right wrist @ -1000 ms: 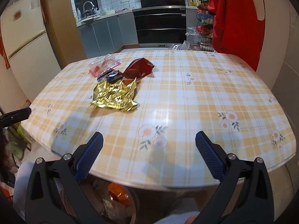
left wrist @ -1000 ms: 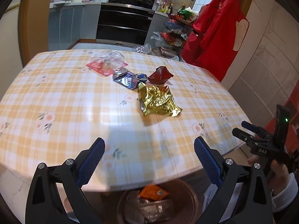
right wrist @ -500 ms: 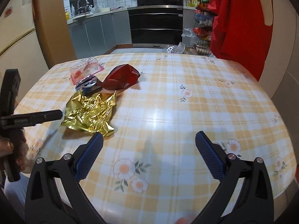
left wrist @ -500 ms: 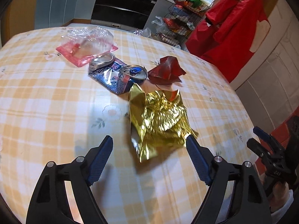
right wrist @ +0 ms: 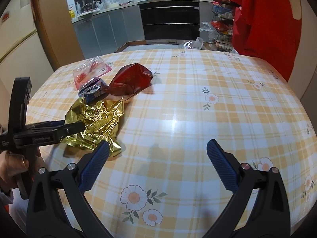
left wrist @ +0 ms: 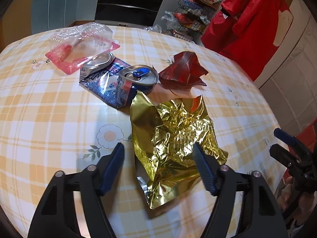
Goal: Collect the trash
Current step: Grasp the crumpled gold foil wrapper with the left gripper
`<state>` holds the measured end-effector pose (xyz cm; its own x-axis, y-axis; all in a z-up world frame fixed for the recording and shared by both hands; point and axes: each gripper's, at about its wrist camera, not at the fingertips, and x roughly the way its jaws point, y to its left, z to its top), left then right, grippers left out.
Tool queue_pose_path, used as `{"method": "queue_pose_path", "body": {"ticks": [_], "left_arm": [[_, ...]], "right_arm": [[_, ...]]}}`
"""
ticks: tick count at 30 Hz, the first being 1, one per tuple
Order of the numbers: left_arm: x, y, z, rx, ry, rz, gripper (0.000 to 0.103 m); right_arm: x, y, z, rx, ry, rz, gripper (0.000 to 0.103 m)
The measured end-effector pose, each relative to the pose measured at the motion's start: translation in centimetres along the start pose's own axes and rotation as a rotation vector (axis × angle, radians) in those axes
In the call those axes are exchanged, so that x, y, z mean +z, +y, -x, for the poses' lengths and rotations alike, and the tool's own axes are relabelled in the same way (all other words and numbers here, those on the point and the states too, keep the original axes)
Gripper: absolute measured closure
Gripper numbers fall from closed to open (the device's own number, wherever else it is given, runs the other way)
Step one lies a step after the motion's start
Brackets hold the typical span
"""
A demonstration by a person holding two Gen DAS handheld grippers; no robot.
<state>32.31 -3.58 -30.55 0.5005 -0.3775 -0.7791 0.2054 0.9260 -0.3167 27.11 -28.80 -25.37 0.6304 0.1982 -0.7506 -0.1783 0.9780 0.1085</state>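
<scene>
A crumpled gold foil wrapper (left wrist: 174, 142) lies on the table, and my left gripper (left wrist: 158, 154) straddles its near part. The jaws are closing; the right finger overlaps the foil, while the left finger (left wrist: 116, 158) stands just clear of it. Behind the foil lie a crushed blue can (left wrist: 126, 79), a dark red wrapper (left wrist: 182, 69) and a clear plastic box on a pink base (left wrist: 79, 39). My right gripper (right wrist: 158, 158) hovers open over bare tablecloth, to the right of the gold wrapper (right wrist: 99, 119). The right wrist view shows the left gripper (right wrist: 81, 126) reaching in from the left.
The table (right wrist: 198, 109) carries a yellow checked cloth with daisies. A red garment (right wrist: 263, 29) hangs at the right, with a wire rack (left wrist: 194, 10) of goods beside it. Kitchen cabinets and a black oven (right wrist: 170, 19) stand beyond. A person's hand (right wrist: 11, 168) grips the left tool.
The left gripper went forward and down from the table edge to the gold wrapper, and its jaws narrowed. The right gripper advanced over the table; the bin below dropped out of view.
</scene>
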Motion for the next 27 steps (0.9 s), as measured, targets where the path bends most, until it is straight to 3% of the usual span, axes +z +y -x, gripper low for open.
{"method": "queue_pose_path", "body": {"ticks": [2,6,10,17,27], "left_arm": [[-0.1,0.1,-0.1,0.001,0.019,0.008,0.068],[-0.7,0.9,1.0,-0.033,0.007,0.037,0.086],[-1.7,1.4,3.5,-0.075,-0.031,0.047,0.096],[-3.6,2.3,8.4,-0.119,-0.105,0.061,0.098],[-5.0,9.1,14.6,-0.064,-0.249,0.205,0.099]], "right_arm": [[0.2,0.2,0.0,0.001,0.002,0.010,0.006],[0.5,0.5,0.2,0.017,-0.001,0.002,0.008],[1.0,1.3,0.4,0.032,0.003,0.015,0.012],[2.1,3.0,1.1,0.055,-0.004,0.031,0.013],[5.2,8.3,0.2,0.093,0.013,0.162,0.017]]}}
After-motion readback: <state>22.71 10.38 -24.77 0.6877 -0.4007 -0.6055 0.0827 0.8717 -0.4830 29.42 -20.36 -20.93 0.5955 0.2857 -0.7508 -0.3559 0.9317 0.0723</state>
